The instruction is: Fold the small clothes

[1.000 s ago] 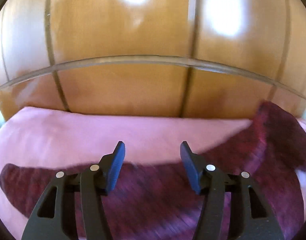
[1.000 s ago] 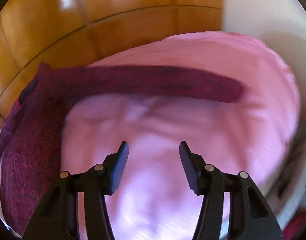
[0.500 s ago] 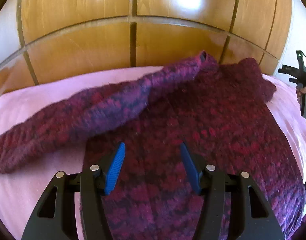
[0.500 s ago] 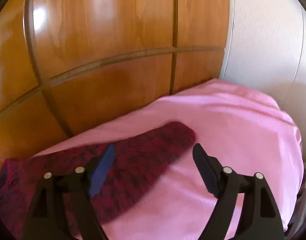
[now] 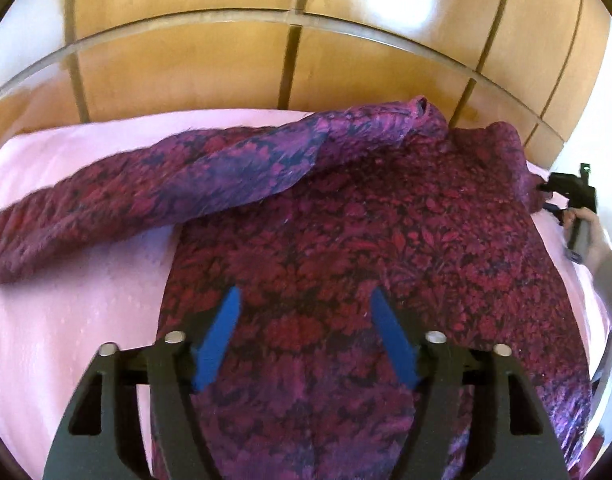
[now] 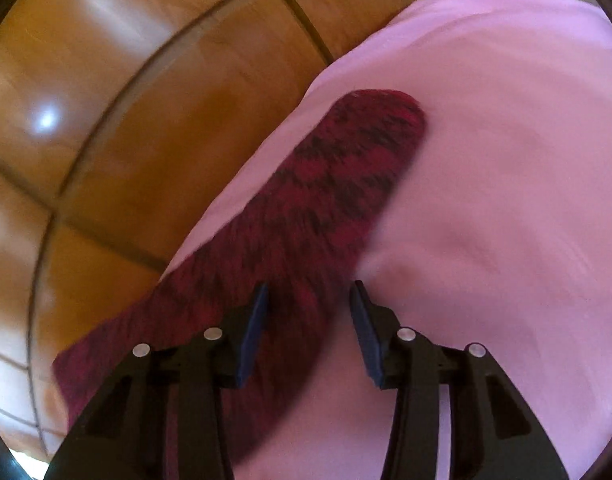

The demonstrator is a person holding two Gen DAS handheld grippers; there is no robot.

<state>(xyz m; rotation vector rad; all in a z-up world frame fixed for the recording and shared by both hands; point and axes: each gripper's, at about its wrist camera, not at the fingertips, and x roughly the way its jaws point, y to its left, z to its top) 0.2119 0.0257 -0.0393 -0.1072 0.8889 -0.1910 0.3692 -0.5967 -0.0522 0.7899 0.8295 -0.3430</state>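
Right hand-held gripper (image 6: pixel 308 326) closing astride sweater (image 5: pixel 366 264) sleeve, not yet pinching; left hand-held gripper (image 5: pixel 302 336) opening, empty, over sweater body on pink bed (image 5: pixel 66 300). Sleeve-folding step, seemingly. Next: pinch sleeve, carry across sweater body.

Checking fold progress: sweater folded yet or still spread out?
Spread. The sweater lies flat on the pink sheet, one sleeve stretched left, the other sleeve stretched out in the right view.

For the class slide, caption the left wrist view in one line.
Open hand-held gripper hovers over a crimson patterned sweater spread on a pink sheet.
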